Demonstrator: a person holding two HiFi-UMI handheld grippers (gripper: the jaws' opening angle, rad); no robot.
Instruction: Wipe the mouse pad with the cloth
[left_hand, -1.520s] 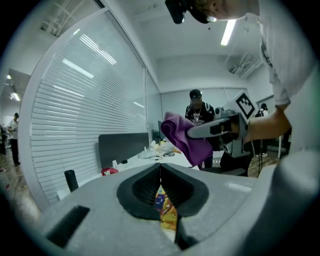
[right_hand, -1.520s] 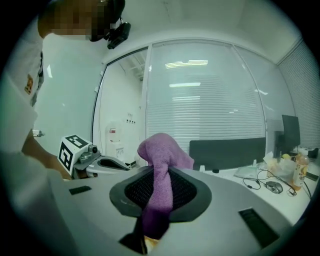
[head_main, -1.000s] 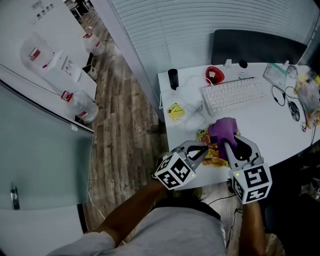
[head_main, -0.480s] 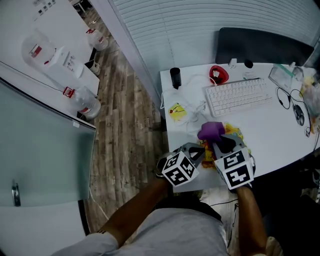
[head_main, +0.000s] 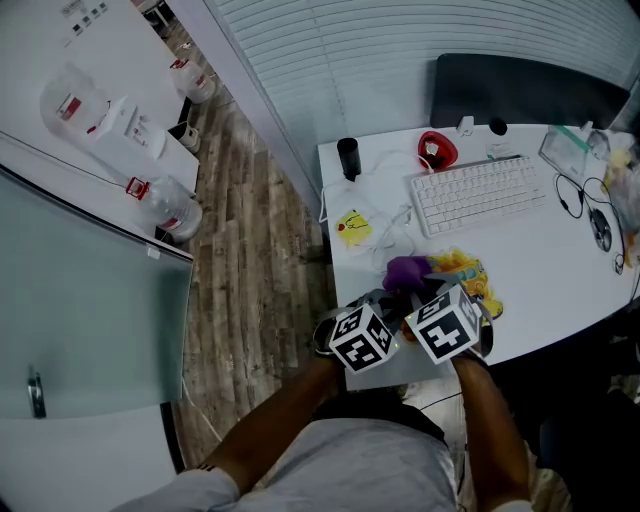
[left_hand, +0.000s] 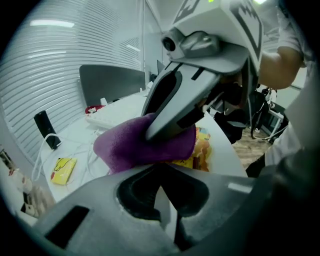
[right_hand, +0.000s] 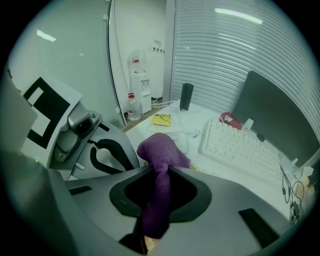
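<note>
The mouse pad (head_main: 462, 272), printed in yellow and orange, lies near the front edge of the white desk (head_main: 540, 260). A purple cloth (head_main: 404, 270) rests on the pad's left end. My right gripper (head_main: 422, 296) is shut on the cloth (right_hand: 159, 150), which bunches out ahead of the jaws. My left gripper (head_main: 393, 306) is shut with nothing in it, just left of the cloth at the desk's front. In the left gripper view the right gripper (left_hand: 182, 97) presses the cloth (left_hand: 135, 147) down over the pad (left_hand: 201, 150).
A white keyboard (head_main: 478, 192) lies behind the pad. A black cylinder (head_main: 347, 157), a red object (head_main: 436, 150), a yellow card (head_main: 352, 224) and white cables (head_main: 392, 228) are at the back left. Black earphones (head_main: 590, 215) lie right. A dark chair (head_main: 520, 90) stands behind.
My right gripper has dragged the purple cloth leftward and toward me across the mouse pad, uncovering the pad's right part. The left gripper has hardly moved.
</note>
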